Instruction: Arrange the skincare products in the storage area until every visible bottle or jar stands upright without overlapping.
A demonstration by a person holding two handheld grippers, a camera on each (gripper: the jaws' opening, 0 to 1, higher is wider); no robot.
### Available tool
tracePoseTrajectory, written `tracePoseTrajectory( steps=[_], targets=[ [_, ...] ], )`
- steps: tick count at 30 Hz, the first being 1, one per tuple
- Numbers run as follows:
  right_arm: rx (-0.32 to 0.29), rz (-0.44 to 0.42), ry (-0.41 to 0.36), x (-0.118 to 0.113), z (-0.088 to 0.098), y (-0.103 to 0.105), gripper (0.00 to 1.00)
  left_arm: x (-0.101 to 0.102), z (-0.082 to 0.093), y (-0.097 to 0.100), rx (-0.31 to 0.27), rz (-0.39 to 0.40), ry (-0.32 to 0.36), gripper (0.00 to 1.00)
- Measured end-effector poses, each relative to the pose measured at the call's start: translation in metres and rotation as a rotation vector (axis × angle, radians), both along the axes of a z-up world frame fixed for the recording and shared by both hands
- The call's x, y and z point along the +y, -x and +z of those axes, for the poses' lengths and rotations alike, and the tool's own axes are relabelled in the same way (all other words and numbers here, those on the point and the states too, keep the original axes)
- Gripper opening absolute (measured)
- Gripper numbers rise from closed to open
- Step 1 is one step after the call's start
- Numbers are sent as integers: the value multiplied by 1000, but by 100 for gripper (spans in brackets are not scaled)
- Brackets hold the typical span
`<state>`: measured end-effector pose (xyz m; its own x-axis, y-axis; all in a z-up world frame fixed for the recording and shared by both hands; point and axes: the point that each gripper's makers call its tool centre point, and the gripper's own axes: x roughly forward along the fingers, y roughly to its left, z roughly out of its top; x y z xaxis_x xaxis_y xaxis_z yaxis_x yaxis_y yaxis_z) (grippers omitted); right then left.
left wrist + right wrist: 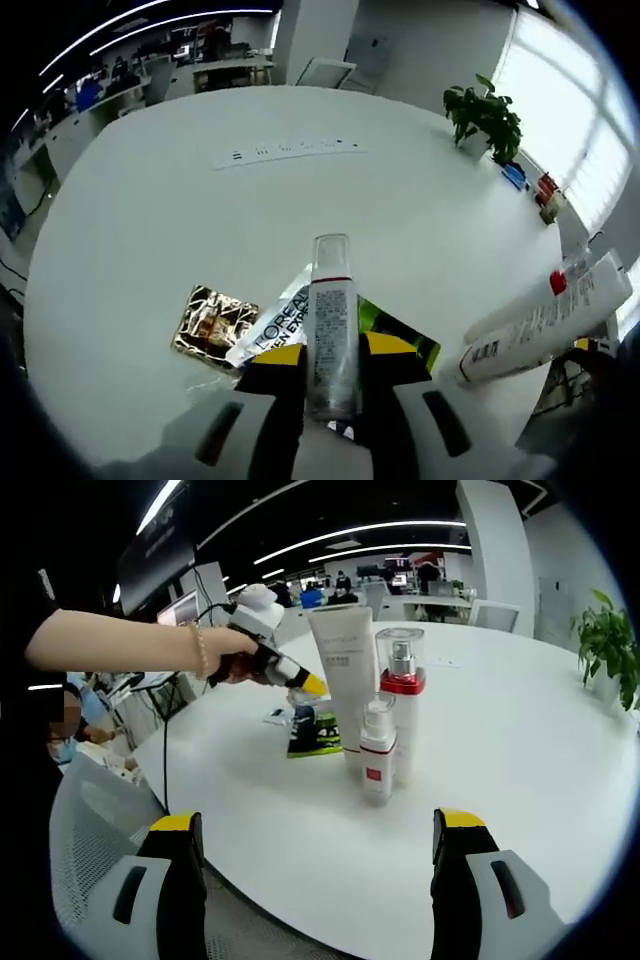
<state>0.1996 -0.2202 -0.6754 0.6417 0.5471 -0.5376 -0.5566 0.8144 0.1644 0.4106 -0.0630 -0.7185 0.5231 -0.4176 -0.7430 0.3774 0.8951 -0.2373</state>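
Note:
In the left gripper view my left gripper (pixel 332 372) is shut on a slim bottle (pixel 331 330) with a clear cap and a red band, held along the jaws above the white table (pixel 200 220). In the right gripper view a hand holds that left gripper (pixel 305 692) over the table's far left. A tall white tube (pixel 345 675), a clear-capped bottle with a red band (pixel 400 695) and a small white bottle (pixel 377 750) stand upright close together mid-table. My right gripper (pixel 320 850) is open, well short of them, at the table's near edge.
Flat packets lie under the held bottle: a gold sachet (pixel 213 322), a white L'Oreal packet (pixel 275 325) and a green-black one (pixel 400 335), also seen as a green packet (pixel 315 735). A power strip (pixel 285 152) and a potted plant (pixel 487 120) sit farther back. A grey chair (pixel 95 850) is left of the table.

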Motion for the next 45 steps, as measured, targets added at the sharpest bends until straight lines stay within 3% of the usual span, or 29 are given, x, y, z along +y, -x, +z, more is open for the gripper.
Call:
tracePoseTrajectory(
  steps=[8,33,45],
  targets=[
    [-2,-19,-70,0,5,-2,93,2,13,15,-7,22,93,22],
    [-4,36,-86,10,6,1,91,7,56,82,-73,3,325,23],
    [5,67,-122,15,7,5,88,-3,89,115,-125,23,514,23]
  ],
)
